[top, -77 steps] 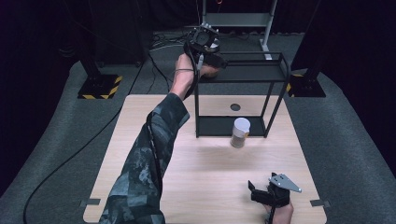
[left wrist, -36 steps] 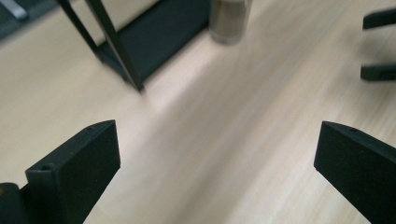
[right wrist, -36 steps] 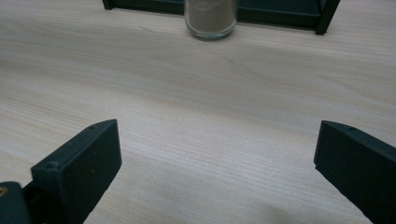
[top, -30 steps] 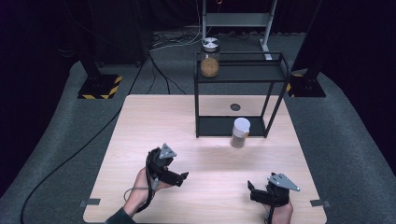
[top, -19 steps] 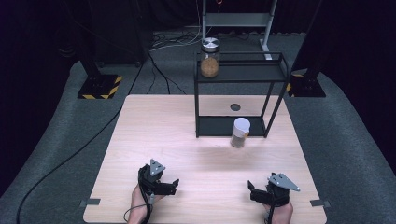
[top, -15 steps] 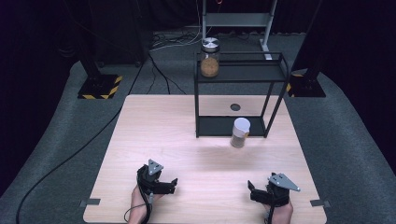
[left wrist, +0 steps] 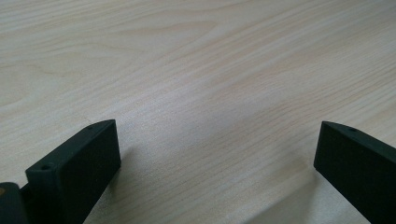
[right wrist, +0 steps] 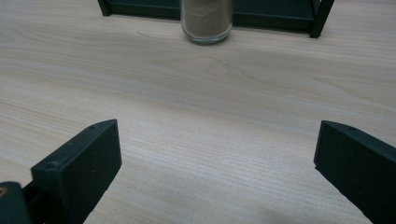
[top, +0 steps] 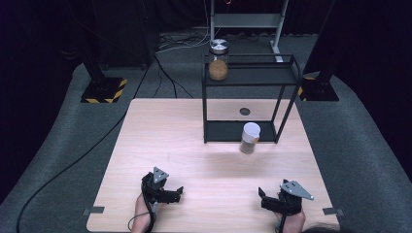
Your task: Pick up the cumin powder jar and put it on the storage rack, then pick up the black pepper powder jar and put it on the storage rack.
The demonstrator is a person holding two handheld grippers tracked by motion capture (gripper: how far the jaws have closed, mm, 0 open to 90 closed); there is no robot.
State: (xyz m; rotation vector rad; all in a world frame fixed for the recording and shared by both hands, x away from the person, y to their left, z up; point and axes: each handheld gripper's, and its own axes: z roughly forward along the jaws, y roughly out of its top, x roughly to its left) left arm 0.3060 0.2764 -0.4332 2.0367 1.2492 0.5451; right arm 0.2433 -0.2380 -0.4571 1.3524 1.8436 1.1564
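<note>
With a silver-lidded jar (top: pixel 218 62) on the rack's (top: pixel 250 77) top shelf and a white-lidded jar (top: pixel 250 138) on the bench (top: pixel 170 131) just before its base, both the left gripper (top: pixel 176 193) and right gripper (top: pixel 263 198) lay low near the bench's front edge, fingers spread wide and empty, seemingly parked between moves.

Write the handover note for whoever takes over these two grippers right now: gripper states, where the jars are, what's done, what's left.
Left gripper: open, holding nothing, low over the near edge of the table.
Right gripper: open, holding nothing, at the near right edge, facing the white-lidded jar.
Silver-lidded jar: upright on the top left of the black shelf rack.
White-lidded jar: on the table just in front of the rack.
Done: one jar on the rack.
Left: probably placing the white-lidded jar.
</note>
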